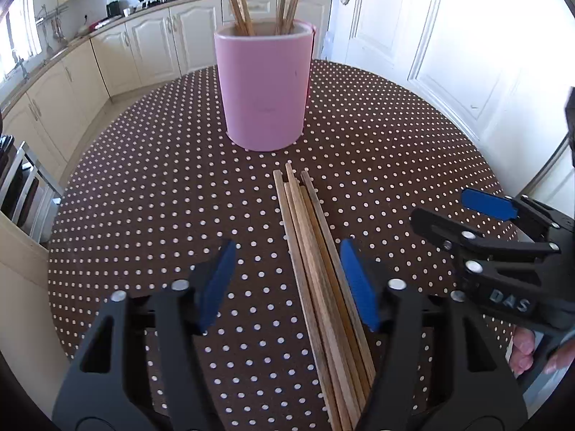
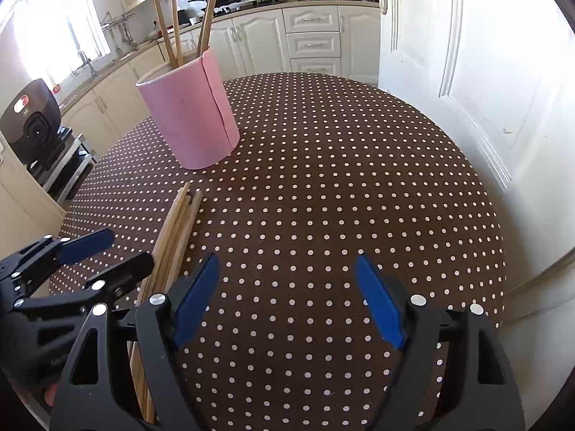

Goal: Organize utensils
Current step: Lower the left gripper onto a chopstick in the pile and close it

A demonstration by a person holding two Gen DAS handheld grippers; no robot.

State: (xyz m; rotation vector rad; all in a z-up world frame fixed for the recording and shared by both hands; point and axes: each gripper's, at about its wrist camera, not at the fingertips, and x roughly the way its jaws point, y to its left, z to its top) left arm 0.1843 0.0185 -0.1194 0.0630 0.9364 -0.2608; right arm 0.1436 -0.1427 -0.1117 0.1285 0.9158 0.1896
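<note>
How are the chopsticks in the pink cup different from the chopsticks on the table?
The chopsticks in the pink cup stand up, leaning apart; the chopsticks on the table lie flat in one tight bundle. The cup ones poke above its rim, away from both tongs; the table ones lie between the left tongs' open blue pads. Both sets are plain brown wood.

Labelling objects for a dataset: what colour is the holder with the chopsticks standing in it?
Pink holder, plain; clearest in the left wrist view.
</note>
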